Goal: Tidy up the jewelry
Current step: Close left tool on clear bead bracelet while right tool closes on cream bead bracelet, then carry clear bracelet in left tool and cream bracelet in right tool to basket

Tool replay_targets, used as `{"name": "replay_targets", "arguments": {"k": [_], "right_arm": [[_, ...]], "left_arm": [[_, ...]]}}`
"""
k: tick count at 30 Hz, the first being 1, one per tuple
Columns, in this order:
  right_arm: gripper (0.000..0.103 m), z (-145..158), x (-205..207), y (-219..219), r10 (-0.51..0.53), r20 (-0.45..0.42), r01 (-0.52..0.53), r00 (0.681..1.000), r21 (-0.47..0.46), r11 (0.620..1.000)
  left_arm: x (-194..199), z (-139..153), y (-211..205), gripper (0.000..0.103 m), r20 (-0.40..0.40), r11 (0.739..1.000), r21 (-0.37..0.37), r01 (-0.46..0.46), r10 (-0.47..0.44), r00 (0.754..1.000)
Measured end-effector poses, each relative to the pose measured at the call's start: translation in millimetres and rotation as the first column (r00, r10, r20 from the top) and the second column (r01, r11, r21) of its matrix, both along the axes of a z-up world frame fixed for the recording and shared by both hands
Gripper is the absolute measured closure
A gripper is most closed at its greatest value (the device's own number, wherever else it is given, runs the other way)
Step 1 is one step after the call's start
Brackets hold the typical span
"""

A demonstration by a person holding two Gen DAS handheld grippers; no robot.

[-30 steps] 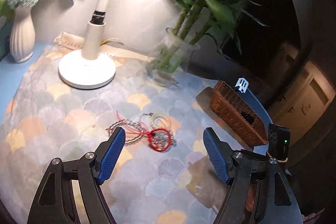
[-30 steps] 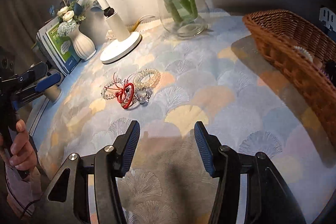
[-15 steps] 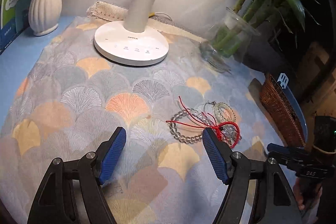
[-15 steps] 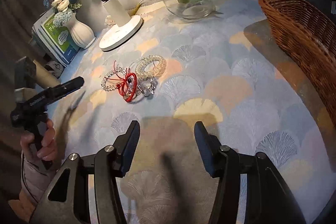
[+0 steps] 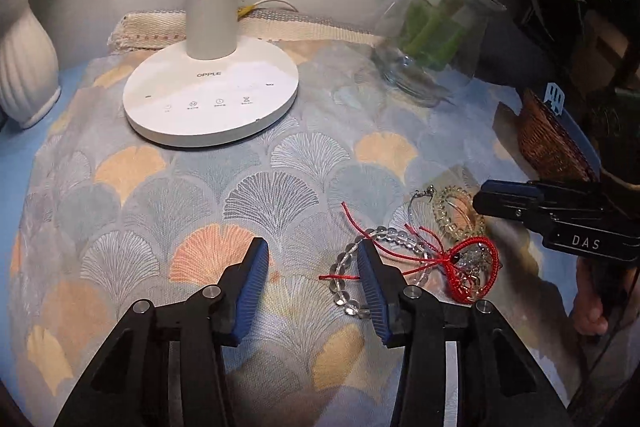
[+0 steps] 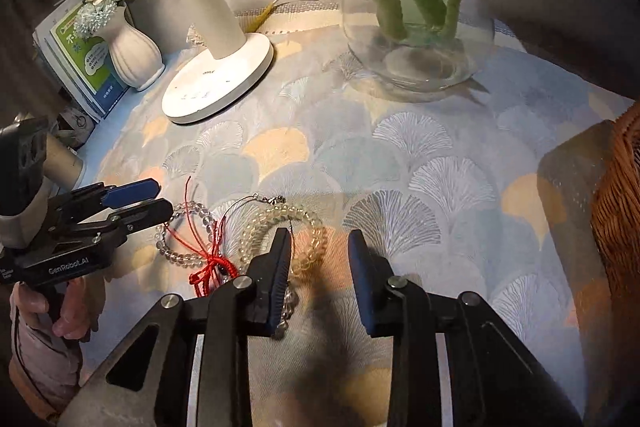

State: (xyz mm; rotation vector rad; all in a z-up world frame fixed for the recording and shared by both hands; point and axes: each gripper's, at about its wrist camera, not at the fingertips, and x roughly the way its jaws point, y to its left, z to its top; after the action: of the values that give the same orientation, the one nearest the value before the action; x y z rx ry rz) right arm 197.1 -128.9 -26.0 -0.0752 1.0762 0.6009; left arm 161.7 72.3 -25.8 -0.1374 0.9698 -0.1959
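A tangle of jewelry lies on the patterned cloth: a red cord bracelet [image 5: 476,267] [image 6: 212,267], a clear bead bracelet [image 5: 384,233] [image 6: 176,255] and a pale yellow bead bracelet [image 5: 452,211] [image 6: 296,215]. My left gripper [image 5: 311,251] [image 6: 162,199] hovers at the pile's left edge, its jaws closing. The clear beads curl just inside its right finger [image 5: 372,279], untouched. My right gripper [image 6: 318,239] [image 5: 480,199] is over the pile's other side, jaws closing too. One arc of the pale bracelet lies between its fingers, not pinched. A wicker basket [image 5: 548,147] [image 6: 616,211] stands to the right.
A white lamp base [image 5: 212,103] [image 6: 216,83] stands behind the pile. A glass vase of green stems [image 5: 432,39] [image 6: 416,11] sits at the back right. A white ribbed flower vase [image 5: 24,67] [image 6: 132,55] and a green-and-white box [image 6: 76,55] are at the left. A hand [image 6: 60,311] holds the left tool.
Both grippers have come in low over the jewelry pile, one from each side, and their jaws have narrowed. The jewelry itself has not moved.
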Motion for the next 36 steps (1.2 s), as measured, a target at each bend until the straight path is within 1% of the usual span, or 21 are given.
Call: {"name": "replay_targets", "arguments": {"k": [3, 7, 11, 13, 14, 15, 16, 17, 18, 21, 24, 27, 31, 34, 36], "right_arm": [[0.071, -3.4, -0.7, 9.2, 0.015, 0.026, -0.014, 1.000, -0.033, 0.999], [0.071, -6.8, -5.4, 23.9, 0.037, 0.092, -0.027, 0.995, -0.109, 0.994], [0.071, -8.8, -11.8, 34.0, 0.059, 0.154, -0.031, 0.986, -0.176, 0.984], [0.077, -8.4, -14.8, 34.7, 0.070, 0.165, -0.040, 0.984, -0.183, 0.982], [0.080, -8.2, -15.6, 34.7, 0.070, 0.165, -0.040, 0.984, -0.182, 0.983], [0.082, -8.0, -15.5, 33.3, 0.060, 0.164, -0.030, 0.985, -0.178, 0.984], [0.083, -7.6, -14.5, 31.1, 0.045, 0.158, -0.018, 0.986, -0.170, 0.985], [0.086, -7.4, -13.0, 28.2, 0.031, 0.151, -0.006, 0.988, -0.161, 0.987], [0.090, -7.4, -11.4, 25.0, 0.016, 0.144, 0.007, 0.989, -0.155, 0.988], [0.091, -6.6, -7.6, 9.2, -0.038, 0.126, 0.057, 0.991, -0.150, 0.987], [0.091, -6.0, -4.9, -11.0, -0.099, 0.091, 0.111, 0.991, -0.132, 0.985], [0.091, -4.6, -9.4, -33.1, -0.143, 0.053, 0.148, 0.988, -0.108, 0.983], [0.091, -1.8, -27.2, -56.6, -0.163, 0.011, 0.164, 0.987, -0.075, 0.984], [0.091, -1.6, -45.9, -70.9, -0.163, -0.021, 0.162, 0.986, -0.059, 0.985], [0.091, 1.2, -61.8, -76.9, -0.145, -0.028, 0.143, 0.989, -0.047, 0.989]], "left_arm": [[2.2, -0.4, -11.6, 0.056, -0.007, 0.996, 0.082, 0.030, -0.030, 1.000], [4.8, -1.3, -26.5, 0.056, -0.026, 0.980, 0.190, 0.064, -0.061, 0.998], [5.8, -1.3, -33.1, 0.056, -0.034, 0.973, 0.216, 0.085, -0.080, 0.996], [4.8, -0.8, -34.5, 0.066, -0.034, 0.973, 0.207, 0.100, -0.095, 0.995], [3.3, -0.4, -35.8, 0.075, -0.030, 0.973, 0.208, 0.105, -0.101, 0.994], [2.1, -0.3, -36.8, 0.086, -0.025, 0.972, 0.209, 0.110, -0.107, 0.994], [1.0, 0.1, -36.2, 0.090, -0.021, 0.974, 0.200, 0.108, -0.106, 0.994], [0.0, 0.5, -33.7, 0.095, -0.020, 0.978, 0.188, 0.093, -0.091, 0.996], [0.2, 0.9, -28.1, 0.096, -0.021, 0.984, 0.161, 0.075, -0.073, 0.997], [-3.4, 0.8, -11.1, 0.096, -0.020, 0.993, 0.119, 0.014, -0.012, 1.000], [-10.0, 0.7, 9.5, 0.096, -0.030, 0.997, 0.054, -0.051, 0.052, 0.998], [-21.2, 0.3, 25.9, 0.096, -0.035, 0.993, 0.051, -0.102, 0.104, 0.994], [-42.9, -0.7, 39.9, 0.096, -0.043, 0.991, 0.037, -0.130, 0.131, 0.990], [-61.7, -0.9, 45.1, 0.096, -0.054, 0.989, 0.027, -0.143, 0.145, 0.988], [-73.1, -0.3, 46.5, 0.096, -0.064, 0.989, 0.021, -0.144, 0.145, 0.987]]}}
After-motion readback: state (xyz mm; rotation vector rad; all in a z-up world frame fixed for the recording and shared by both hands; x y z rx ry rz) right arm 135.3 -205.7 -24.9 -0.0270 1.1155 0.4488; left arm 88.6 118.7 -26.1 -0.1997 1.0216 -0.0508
